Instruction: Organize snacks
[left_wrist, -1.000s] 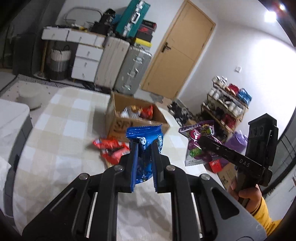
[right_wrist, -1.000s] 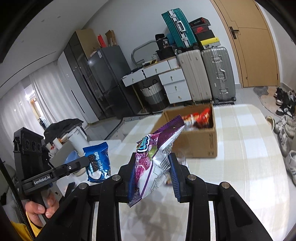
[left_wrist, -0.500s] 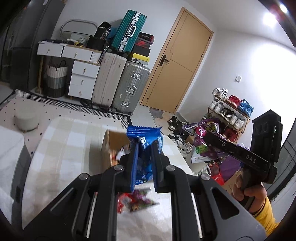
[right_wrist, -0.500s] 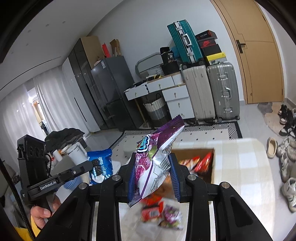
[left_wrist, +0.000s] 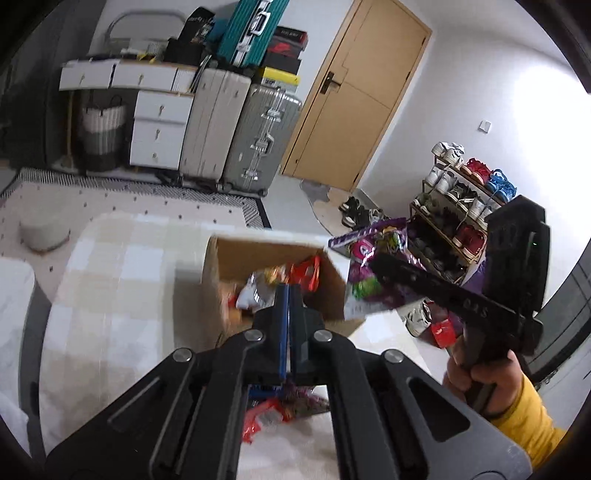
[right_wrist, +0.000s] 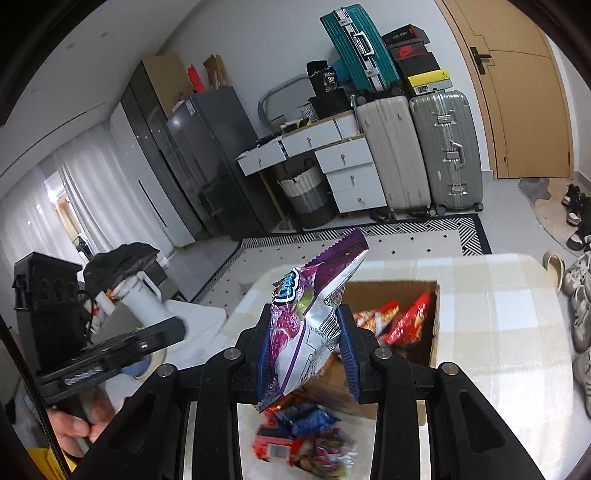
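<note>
- right gripper (right_wrist: 306, 332) is clamped on a purple snack bag (right_wrist: 314, 314), which sticks up tilted between the blue pads, just in front of the cardboard box (right_wrist: 434, 332)
- the box is open on the checked table (right_wrist: 498, 332), with red packets (right_wrist: 402, 321) inside
- loose pile of snacks (right_wrist: 303, 439) on the table right in front of the box, a blue packet (right_wrist: 306, 421) on top, all a bit blurry
- way left of the box, the left gripper (right_wrist: 110, 350) is held in a hand (right_wrist: 79, 424); can't make out its fingertips from here
- suitcases (right_wrist: 421, 147) and a wooden door (right_wrist: 517, 92) well behind the box
</note>
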